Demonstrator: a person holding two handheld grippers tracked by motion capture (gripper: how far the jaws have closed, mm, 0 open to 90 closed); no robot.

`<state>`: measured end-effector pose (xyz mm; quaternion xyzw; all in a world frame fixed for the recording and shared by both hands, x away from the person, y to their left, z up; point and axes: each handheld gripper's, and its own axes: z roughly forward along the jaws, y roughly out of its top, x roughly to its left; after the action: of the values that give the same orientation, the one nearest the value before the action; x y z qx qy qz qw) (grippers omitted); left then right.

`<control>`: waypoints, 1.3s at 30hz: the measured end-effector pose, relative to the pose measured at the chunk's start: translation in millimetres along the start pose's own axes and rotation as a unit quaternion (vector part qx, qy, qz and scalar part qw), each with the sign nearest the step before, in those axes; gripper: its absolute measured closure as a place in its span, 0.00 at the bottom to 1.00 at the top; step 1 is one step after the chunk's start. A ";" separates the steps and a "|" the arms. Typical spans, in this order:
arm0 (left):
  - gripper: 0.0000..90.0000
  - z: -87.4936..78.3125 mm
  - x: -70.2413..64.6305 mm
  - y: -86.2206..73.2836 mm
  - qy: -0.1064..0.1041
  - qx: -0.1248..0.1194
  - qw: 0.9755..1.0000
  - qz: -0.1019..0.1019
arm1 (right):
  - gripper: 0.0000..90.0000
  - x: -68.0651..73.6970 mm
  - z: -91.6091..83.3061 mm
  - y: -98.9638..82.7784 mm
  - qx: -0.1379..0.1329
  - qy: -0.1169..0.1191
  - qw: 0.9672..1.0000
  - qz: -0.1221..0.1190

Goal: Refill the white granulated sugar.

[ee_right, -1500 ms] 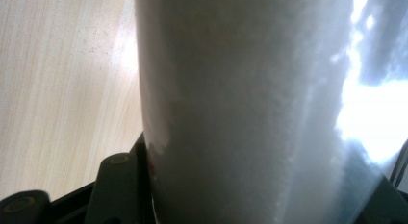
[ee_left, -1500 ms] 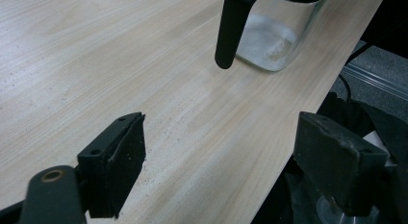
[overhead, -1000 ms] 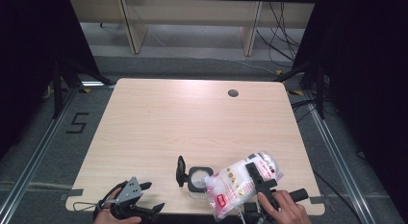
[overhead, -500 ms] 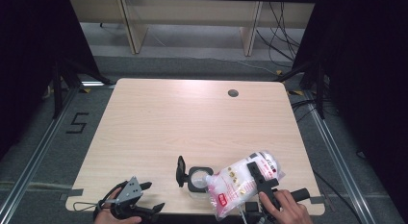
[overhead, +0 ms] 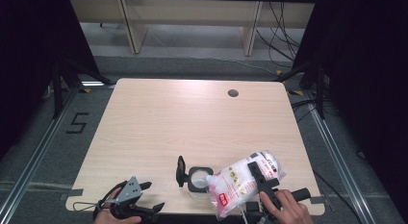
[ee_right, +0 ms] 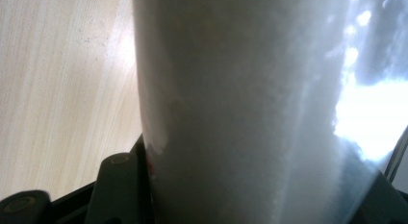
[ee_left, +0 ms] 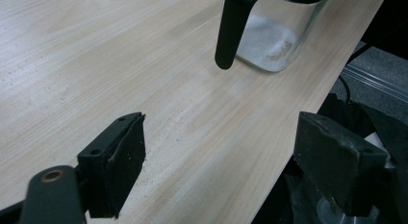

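Note:
A clear plastic bag of white granules (overhead: 238, 184) with a red label lies tilted at the table's front right, its corner over the mouth of a small glass jar (overhead: 198, 178). My right gripper (overhead: 256, 173) is shut on the bag, which bulges between its fingers (ee_right: 118, 185) in the right gripper view. The jar's black hinged lid (overhead: 181, 171) stands open to its left. A thin layer of white granules lies in the jar (ee_left: 269, 41), behind the hanging lid (ee_left: 231, 31). My left gripper (overhead: 151, 195) rests open at the front edge, left of the jar, with nothing between its pads (ee_left: 120, 161).
The light wooden table (overhead: 192, 118) has a round cable hole (overhead: 233, 93) at the back right. Its front edge runs close under both grippers. Grey floor, metal rails and shelf legs surround the table.

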<state>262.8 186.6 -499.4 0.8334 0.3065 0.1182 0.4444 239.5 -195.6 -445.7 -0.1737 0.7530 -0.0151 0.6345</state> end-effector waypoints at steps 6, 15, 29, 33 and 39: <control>0.20 0.2 1.5 0.1 -0.001 -0.006 1.000 0.008 | 0.50 0.4 -0.4 2.9 0.001 0.001 1.000 -0.009; 0.20 -0.1 1.2 0.3 0.000 -0.004 1.000 0.018 | 0.50 -1.3 -1.6 4.5 -0.001 -0.010 1.000 -0.021; 0.20 -1.4 0.2 0.2 0.000 -0.010 1.000 0.002 | 0.50 -0.7 -1.5 7.8 0.006 0.004 0.999 -0.032; 0.20 -2.9 0.6 0.3 0.000 -0.001 1.000 0.009 | 0.50 -0.2 -1.4 7.9 0.009 0.005 1.000 -0.025; 0.20 -3.4 -0.5 -0.5 0.001 -0.004 1.000 0.000 | 0.50 -2.3 -1.3 9.1 0.005 0.001 0.999 -0.039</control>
<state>260.6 188.8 -497.8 0.8312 0.3065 0.1203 0.4479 236.3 -186.7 -445.5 -0.1999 0.7460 -0.0432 0.6338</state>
